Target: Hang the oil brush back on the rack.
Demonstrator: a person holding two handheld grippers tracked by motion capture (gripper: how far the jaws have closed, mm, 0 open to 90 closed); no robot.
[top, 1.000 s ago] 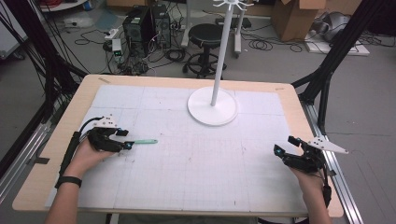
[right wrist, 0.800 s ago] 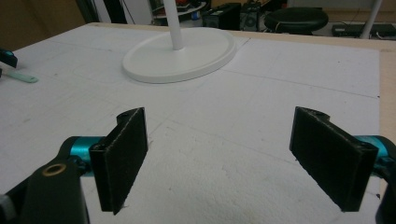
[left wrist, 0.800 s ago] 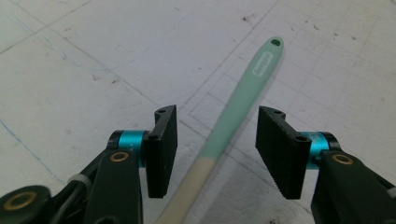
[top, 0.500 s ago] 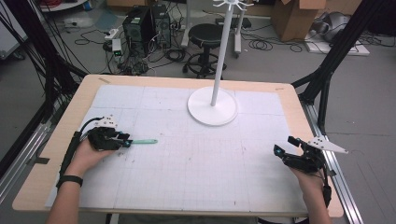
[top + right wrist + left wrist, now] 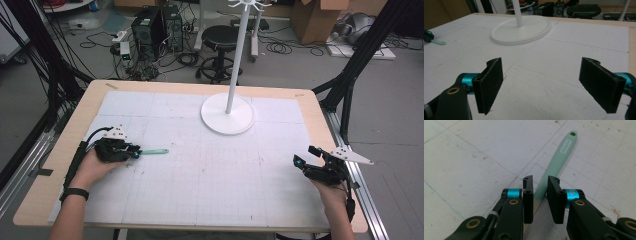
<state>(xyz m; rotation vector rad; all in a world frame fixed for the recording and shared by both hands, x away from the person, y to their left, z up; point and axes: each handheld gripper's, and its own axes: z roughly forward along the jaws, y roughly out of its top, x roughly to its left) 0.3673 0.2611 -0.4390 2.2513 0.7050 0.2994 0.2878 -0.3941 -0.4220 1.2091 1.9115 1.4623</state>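
**Left jaws astride a mint handle, right jaws wide apart over bare mat**

While the high view gives me the whole table (image 5: 65, 150), it reduces the utensil to a thin green sliver poking out of the left gripper (image 5: 134, 151) toward the table's middle. My left gripper view fills in the rest: a slim mint-green handle (image 5: 559, 160) lying flat on the white gridded mat (image 5: 474, 157), with a small hanging hole at its far tip and the colour giving way to a pale tan, wood-like section between the jaws. White lettering is printed near the hole, but it's too small for me to read. The left gripper (image 5: 540, 195) has its two ribbed black pads close on either side of the handle; I cannot tell whether they actually pinch it (a sliver of gap seems to show).

From the right gripper view, the right gripper (image 5: 549, 85) stands wide apart, holding nothing, low over the mat. Beyond it sits the white stand (image 5: 521, 28), a smooth round disc base with a thin pole. Up top in the high view, that pole ends in a ring of small hooks. The mat looks scuffed and speckled, and the table rim is pale wood.
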